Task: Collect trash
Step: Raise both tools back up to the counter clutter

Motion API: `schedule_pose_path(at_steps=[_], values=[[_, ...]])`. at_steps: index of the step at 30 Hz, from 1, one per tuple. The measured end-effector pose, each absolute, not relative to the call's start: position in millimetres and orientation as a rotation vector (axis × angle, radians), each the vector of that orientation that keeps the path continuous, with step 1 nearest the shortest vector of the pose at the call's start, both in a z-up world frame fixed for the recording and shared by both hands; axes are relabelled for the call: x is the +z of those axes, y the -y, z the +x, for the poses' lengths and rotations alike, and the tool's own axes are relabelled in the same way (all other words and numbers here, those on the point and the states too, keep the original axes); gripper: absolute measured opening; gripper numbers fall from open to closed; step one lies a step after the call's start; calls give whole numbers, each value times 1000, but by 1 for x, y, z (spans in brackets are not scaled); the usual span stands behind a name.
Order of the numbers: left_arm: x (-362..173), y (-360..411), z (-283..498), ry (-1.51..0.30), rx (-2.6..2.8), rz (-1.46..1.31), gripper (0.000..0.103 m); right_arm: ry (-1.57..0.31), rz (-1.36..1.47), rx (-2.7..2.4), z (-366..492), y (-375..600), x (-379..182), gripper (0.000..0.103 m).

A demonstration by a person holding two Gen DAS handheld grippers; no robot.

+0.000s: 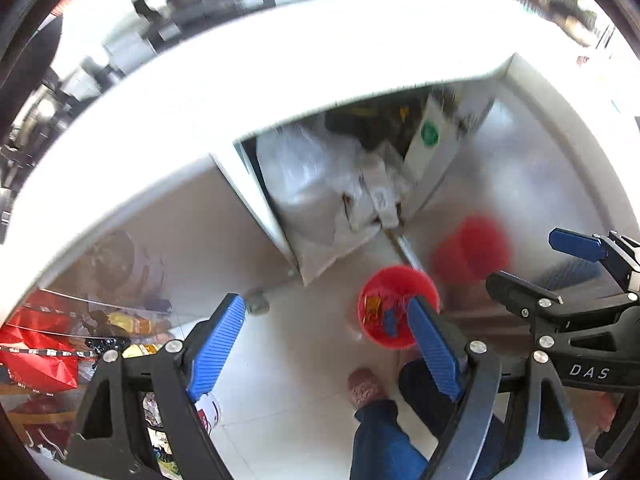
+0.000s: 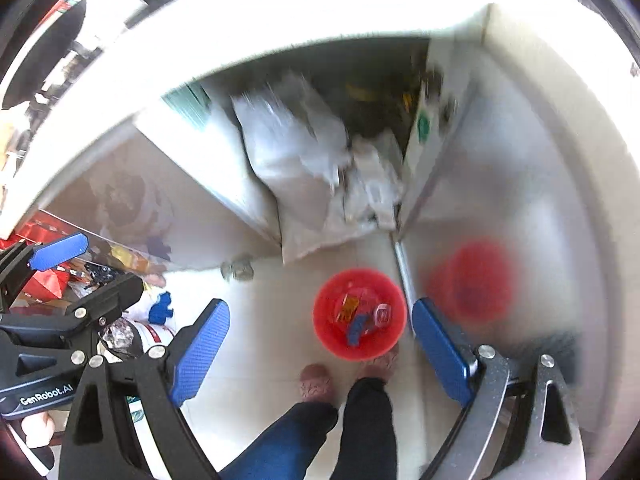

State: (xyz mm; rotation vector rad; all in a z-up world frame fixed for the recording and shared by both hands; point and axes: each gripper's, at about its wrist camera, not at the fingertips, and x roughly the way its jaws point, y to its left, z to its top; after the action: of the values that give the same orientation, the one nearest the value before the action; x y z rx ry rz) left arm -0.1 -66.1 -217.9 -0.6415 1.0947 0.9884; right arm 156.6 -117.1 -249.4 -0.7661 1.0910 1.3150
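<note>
Red bin [image 1: 398,306], lower centre on the floor, already holds wrappers. Your left tool [image 1: 326,346] and right tool [image 2: 320,354] hang spread and empty above it; watch your feet [image 2: 316,382], which could tip it.

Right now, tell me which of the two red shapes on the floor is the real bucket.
The sharp red bucket by the feet, holding wrappers. The blurred red patch beside it is its reflection in the glossy panel.
</note>
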Motion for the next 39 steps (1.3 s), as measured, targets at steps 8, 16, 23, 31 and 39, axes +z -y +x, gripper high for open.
schedule_pose_path(at_steps=[8,16,23,31,39], values=[[-142,72,1,-997,979,-609,84,-942,-755,1315,153,125,-163,92],[-77,54,16,-885,948,-569,84,-845,-660,1258,165,132,-110,92],[-30,47,49,-843,913,-454,84,-819,-561,1195,192,130,-76,92],[-20,34,102,-858,828,-384,85,-810,-502,1115,228,127,-61,92],[-23,13,168,-900,731,-358,88,-836,-468,1033,277,129,-53,92]])
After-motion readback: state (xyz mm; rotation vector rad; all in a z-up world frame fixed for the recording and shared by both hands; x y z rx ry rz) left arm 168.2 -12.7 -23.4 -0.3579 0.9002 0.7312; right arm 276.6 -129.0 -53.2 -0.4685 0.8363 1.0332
